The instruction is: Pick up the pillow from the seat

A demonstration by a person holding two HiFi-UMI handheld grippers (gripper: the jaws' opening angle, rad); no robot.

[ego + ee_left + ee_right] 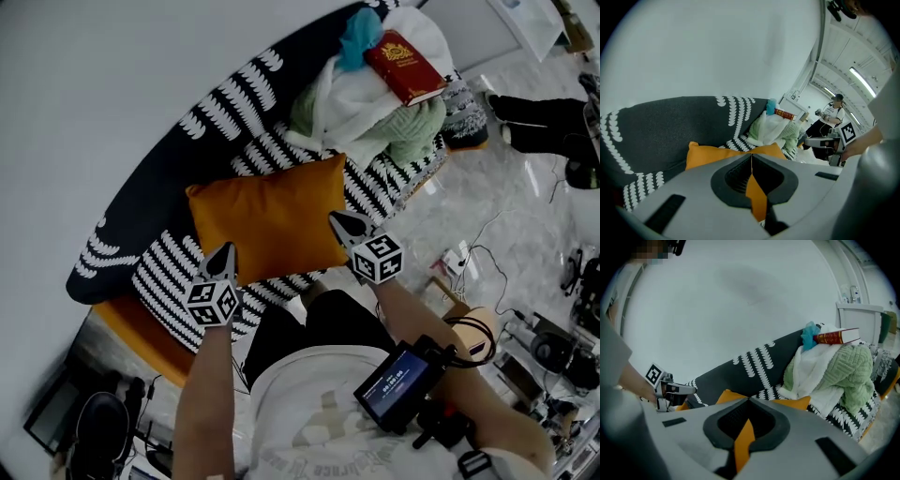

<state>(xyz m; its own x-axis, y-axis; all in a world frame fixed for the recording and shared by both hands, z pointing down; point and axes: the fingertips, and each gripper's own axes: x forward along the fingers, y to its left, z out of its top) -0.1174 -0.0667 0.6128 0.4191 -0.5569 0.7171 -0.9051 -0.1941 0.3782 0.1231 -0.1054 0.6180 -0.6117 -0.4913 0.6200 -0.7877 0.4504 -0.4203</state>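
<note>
The orange pillow (pixel 267 220) lies flat on the black and white sofa (pixel 141 187). It is right in front of both grippers.

The left gripper (pixel 223 255) points at the pillow's near left corner. The right gripper (pixel 341 225) points at the pillow's right edge. The pillow sits between the two tips. I cannot tell if the tips touch it.

In the left gripper view, the left gripper (pixel 751 164) has its jaws shut tight. Nothing is held in them. The pillow (pixel 708 154) shows just past the tips.

In the right gripper view, the right gripper (pixel 749 404) is shut tight too, with nothing in it. The pillow (pixel 799 402) peeks out behind it.

Past the pillow is a heap of clothes (pixel 375 112) with a red book (pixel 405 66) on top.
</note>
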